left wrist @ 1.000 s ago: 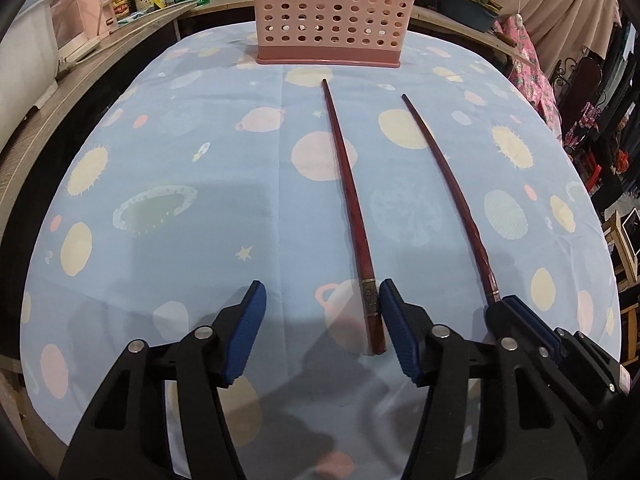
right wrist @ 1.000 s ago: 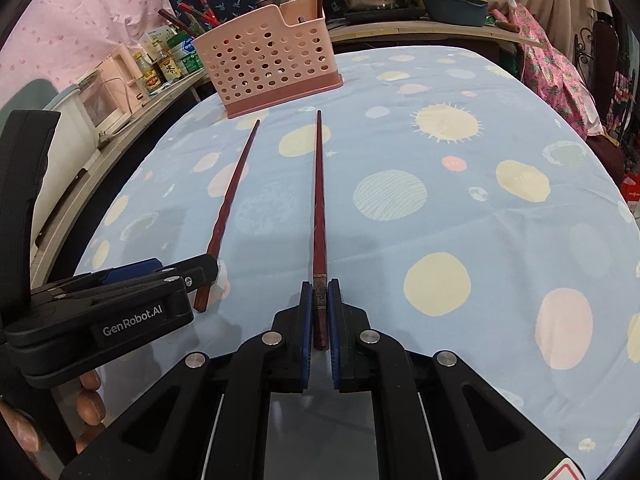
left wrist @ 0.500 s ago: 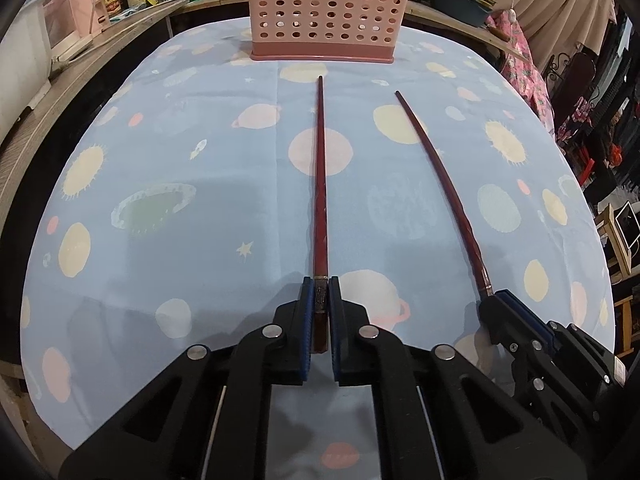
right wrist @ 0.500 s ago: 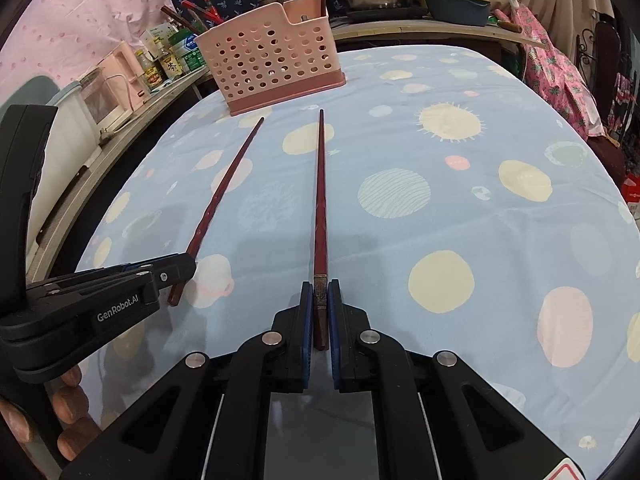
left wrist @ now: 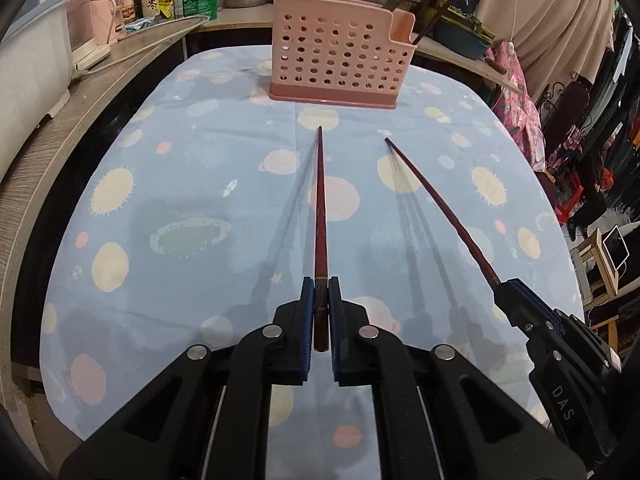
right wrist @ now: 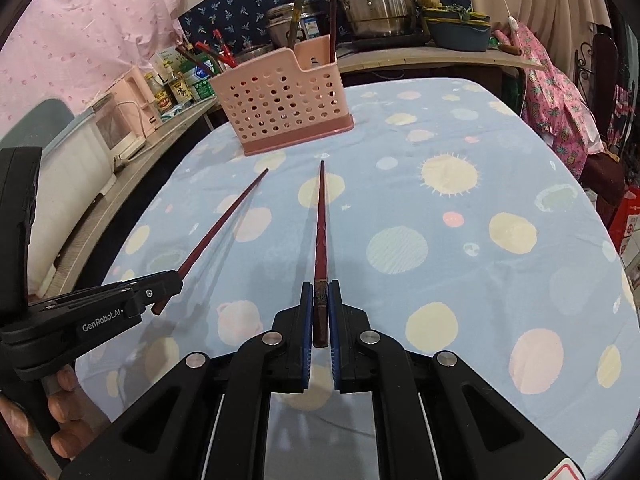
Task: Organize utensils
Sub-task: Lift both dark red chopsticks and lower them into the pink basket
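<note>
Clamping one long dark-red wooden chopstick by its thick end, the left gripper is aiming its tip straight at the perforated pink plastic utensil basket ahead, while the right gripper, slightly farther off, is pinching the second red chopstick alongside, both raised above the planet-print blue tablecloth

both wrist views face the pink basket, sharing the tablecloth.
</note>
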Action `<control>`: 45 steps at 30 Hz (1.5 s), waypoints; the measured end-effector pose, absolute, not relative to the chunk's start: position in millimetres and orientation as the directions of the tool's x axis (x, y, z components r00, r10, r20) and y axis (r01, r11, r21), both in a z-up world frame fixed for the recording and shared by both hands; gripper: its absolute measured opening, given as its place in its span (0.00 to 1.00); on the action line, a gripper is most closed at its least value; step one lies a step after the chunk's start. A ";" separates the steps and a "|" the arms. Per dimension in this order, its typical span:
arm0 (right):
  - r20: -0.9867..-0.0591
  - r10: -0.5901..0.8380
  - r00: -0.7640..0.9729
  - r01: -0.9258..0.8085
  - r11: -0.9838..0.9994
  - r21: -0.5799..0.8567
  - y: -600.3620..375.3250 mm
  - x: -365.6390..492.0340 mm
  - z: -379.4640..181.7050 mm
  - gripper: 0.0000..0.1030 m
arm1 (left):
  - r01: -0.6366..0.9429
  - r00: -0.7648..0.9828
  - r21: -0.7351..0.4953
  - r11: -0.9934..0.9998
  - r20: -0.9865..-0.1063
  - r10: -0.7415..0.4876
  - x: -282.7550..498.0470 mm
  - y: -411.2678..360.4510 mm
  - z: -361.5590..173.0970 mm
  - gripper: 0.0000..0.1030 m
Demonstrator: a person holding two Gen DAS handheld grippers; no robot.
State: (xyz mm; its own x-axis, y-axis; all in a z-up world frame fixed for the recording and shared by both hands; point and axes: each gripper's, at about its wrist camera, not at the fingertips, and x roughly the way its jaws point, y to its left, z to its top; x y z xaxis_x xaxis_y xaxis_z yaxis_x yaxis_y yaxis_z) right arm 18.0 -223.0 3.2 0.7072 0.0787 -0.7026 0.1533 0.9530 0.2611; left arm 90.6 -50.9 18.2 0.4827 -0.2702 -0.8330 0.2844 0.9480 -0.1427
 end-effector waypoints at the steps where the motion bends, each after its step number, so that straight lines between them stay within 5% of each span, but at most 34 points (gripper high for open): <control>1: -0.693 0.078 0.716 0.151 0.953 0.263 -224.1 19.0 9.6 0.07 | 0.283 0.493 -0.150 0.947 -0.824 -0.278 91.0 -49.0 25.4 0.07; 33: -0.424 0.097 0.901 0.052 0.944 0.326 -257.3 125.0 179.6 0.07 | 0.326 0.711 -0.213 0.921 -0.586 -0.388 187.0 -53.3 203.9 0.06; 45: -0.265 0.067 0.962 0.027 0.942 0.335 -272.8 182.3 263.7 0.07 | 0.336 0.804 -0.234 0.912 -0.433 -0.407 239.4 -66.5 287.4 0.06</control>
State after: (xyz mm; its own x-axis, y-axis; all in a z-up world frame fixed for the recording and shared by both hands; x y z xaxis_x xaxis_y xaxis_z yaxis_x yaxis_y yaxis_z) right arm 182.3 -272.8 263.7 0.9620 0.0670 -0.2648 0.0267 0.9417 0.3354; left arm 239.4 -66.5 287.4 0.8040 -0.4073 -0.4332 0.3362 0.9123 -0.2339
